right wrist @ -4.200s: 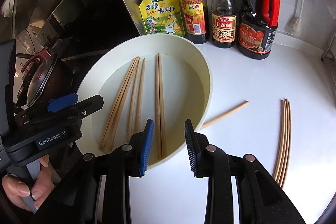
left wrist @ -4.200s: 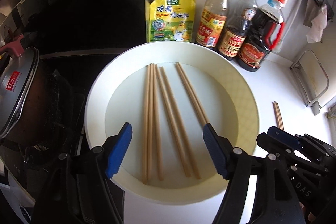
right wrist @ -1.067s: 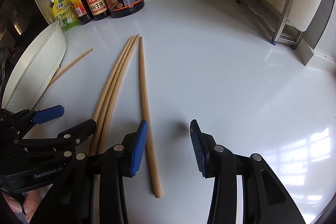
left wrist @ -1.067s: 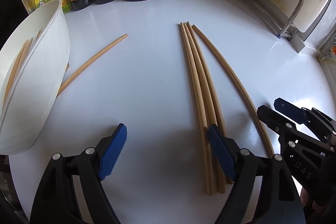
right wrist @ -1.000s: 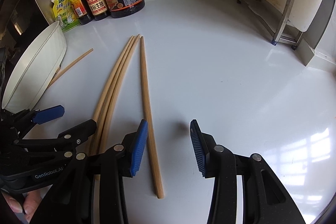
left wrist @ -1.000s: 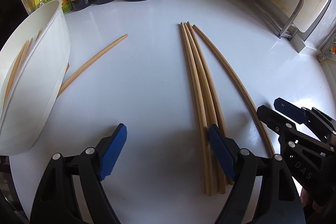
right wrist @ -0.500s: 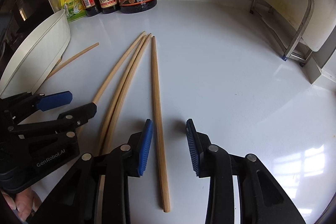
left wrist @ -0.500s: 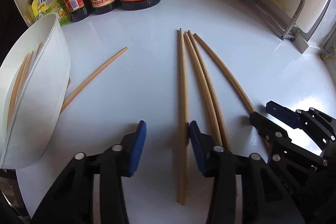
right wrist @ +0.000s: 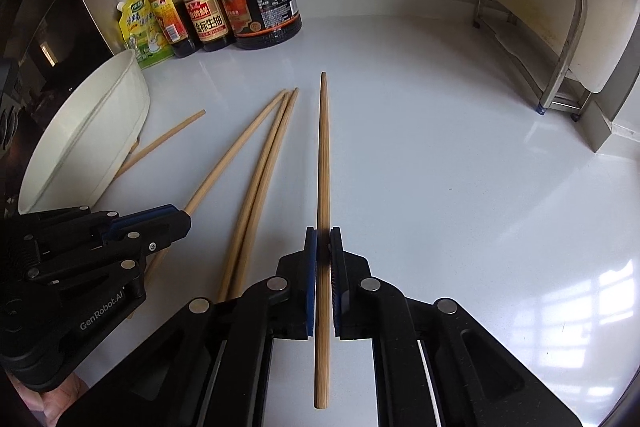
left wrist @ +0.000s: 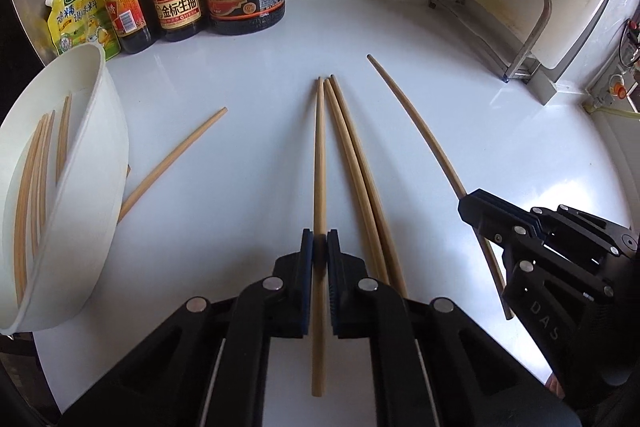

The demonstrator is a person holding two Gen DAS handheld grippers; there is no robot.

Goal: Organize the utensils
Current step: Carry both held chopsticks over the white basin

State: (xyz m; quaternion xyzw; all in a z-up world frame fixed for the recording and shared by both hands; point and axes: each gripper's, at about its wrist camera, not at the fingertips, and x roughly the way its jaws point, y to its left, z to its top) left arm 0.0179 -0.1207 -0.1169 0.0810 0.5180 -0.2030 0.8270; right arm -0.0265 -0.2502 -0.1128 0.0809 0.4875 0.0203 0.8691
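Each camera sits on its own gripper, close above the white counter [left wrist: 248, 75], looking steeply down and forward (toward the bottles [right wrist: 208, 15]); both views share the chopsticks [left wrist: 352, 155].

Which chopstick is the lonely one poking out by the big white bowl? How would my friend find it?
Start at the big white bowl on the left of the white counter. A single chopstick lies slanted beside it, its near end hidden behind the bowl's side. Unlike the others on the counter, it has no partner and no gripper holds it.
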